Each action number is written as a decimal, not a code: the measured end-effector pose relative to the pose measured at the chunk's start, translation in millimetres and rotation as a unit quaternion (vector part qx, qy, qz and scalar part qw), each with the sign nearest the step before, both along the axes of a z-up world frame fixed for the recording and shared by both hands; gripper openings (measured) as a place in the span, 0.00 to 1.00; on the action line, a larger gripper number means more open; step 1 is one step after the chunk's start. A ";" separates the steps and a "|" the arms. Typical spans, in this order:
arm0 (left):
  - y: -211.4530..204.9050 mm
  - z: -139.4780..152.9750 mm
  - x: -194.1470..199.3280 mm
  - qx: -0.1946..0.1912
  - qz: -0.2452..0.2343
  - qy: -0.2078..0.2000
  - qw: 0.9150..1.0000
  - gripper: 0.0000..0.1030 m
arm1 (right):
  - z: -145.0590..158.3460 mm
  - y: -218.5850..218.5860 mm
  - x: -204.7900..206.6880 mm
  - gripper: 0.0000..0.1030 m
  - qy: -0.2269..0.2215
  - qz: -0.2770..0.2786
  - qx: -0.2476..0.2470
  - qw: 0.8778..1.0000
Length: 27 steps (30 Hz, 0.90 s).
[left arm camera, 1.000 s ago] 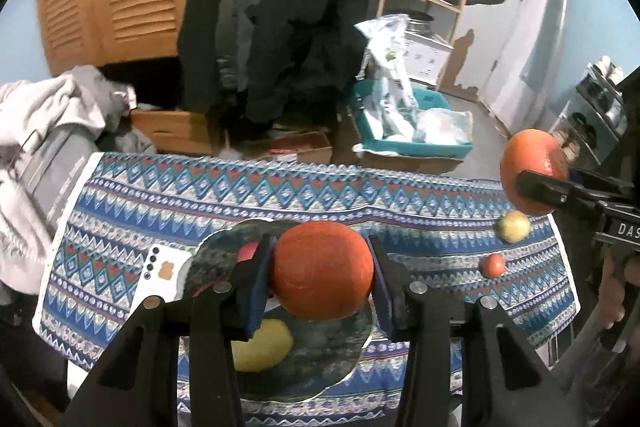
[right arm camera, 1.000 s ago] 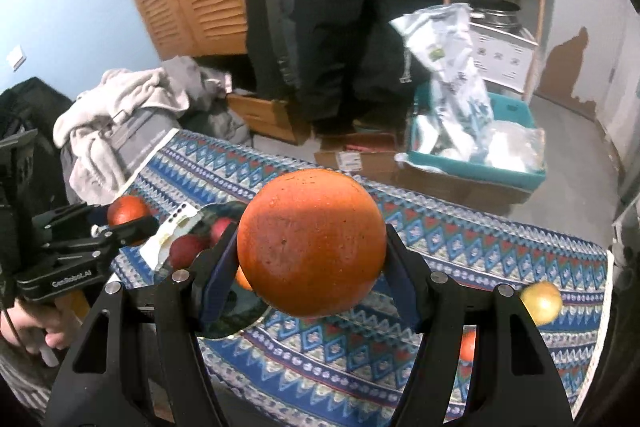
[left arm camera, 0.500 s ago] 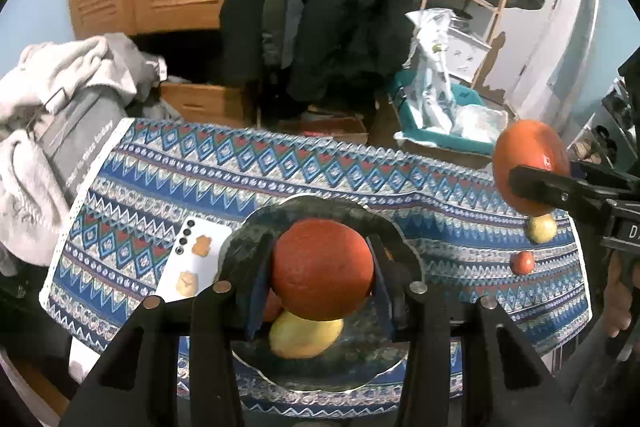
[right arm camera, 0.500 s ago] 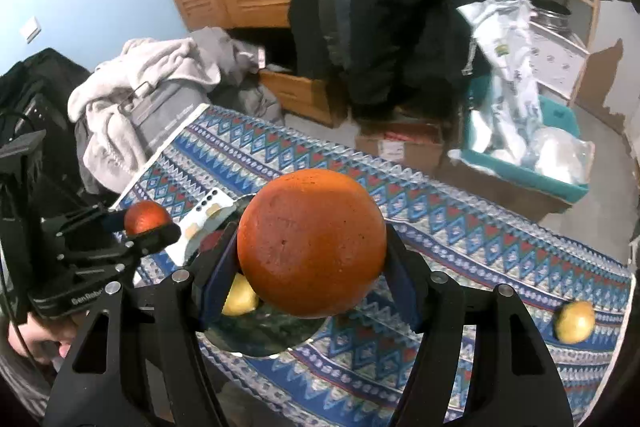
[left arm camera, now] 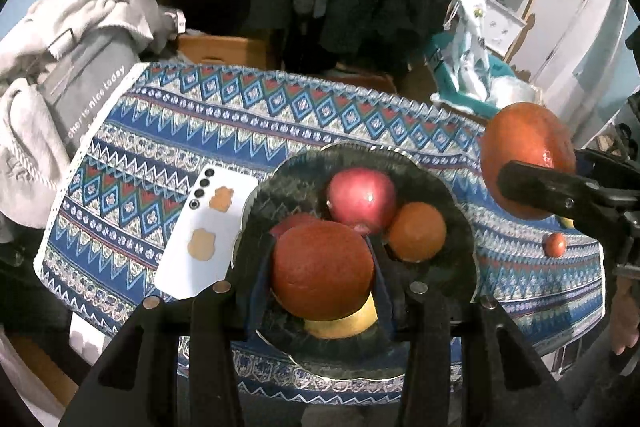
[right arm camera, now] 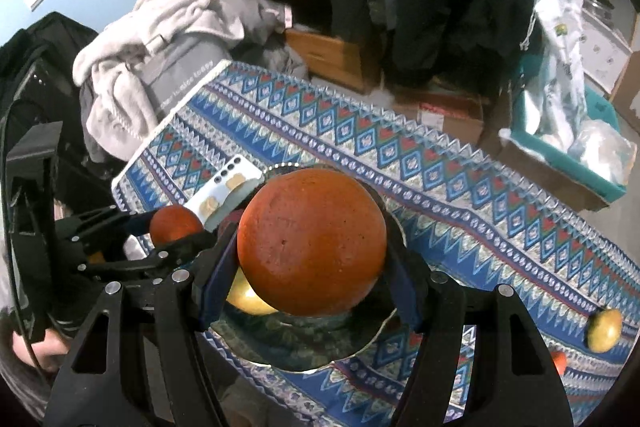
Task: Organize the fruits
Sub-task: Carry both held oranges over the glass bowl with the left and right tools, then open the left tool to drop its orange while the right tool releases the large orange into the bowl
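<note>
My left gripper is shut on an orange and holds it just above the dark plate. The plate holds a red apple, a smaller orange and a yellow fruit. My right gripper is shut on a larger orange above the plate's right side; it also shows in the left wrist view. A yellow fruit and a small red fruit lie on the patterned cloth at the right.
A white phone lies left of the plate on the blue patterned tablecloth. A pile of grey clothes sits beyond the table's left edge. A teal bin with bags and boxes stand on the floor behind.
Both grippers have moved in toward the plate with their oranges. The left one has come down low over it. The right one has shifted left and now hangs above the plate.
</note>
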<state>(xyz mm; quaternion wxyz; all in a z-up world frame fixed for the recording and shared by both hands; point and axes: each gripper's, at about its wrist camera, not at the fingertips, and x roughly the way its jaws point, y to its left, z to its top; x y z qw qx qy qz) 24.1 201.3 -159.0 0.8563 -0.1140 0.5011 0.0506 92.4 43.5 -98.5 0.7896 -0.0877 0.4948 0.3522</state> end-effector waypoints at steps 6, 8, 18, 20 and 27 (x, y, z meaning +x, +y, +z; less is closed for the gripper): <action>-1.6 -17.3 3.2 -0.001 -0.004 0.025 1.000 0.44 | -19.9 4.8 5.1 0.66 0.025 -0.005 -0.006 1.000; -1.9 -21.4 4.1 0.001 -0.005 0.031 1.000 0.44 | -25.3 6.3 6.4 0.66 0.030 -0.005 -0.009 0.999; 2.9 -22.8 4.3 0.005 0.005 0.035 0.999 0.56 | -42.0 12.3 8.3 0.66 0.045 -0.005 -0.016 0.999; 6.2 -20.7 3.6 0.004 0.013 0.032 0.999 0.58 | -43.4 13.6 8.1 0.66 0.047 -0.004 -0.016 0.999; 27.4 -19.7 -0.6 0.000 0.059 0.029 0.998 0.59 | -56.0 24.7 6.1 0.66 0.060 0.005 -0.018 0.998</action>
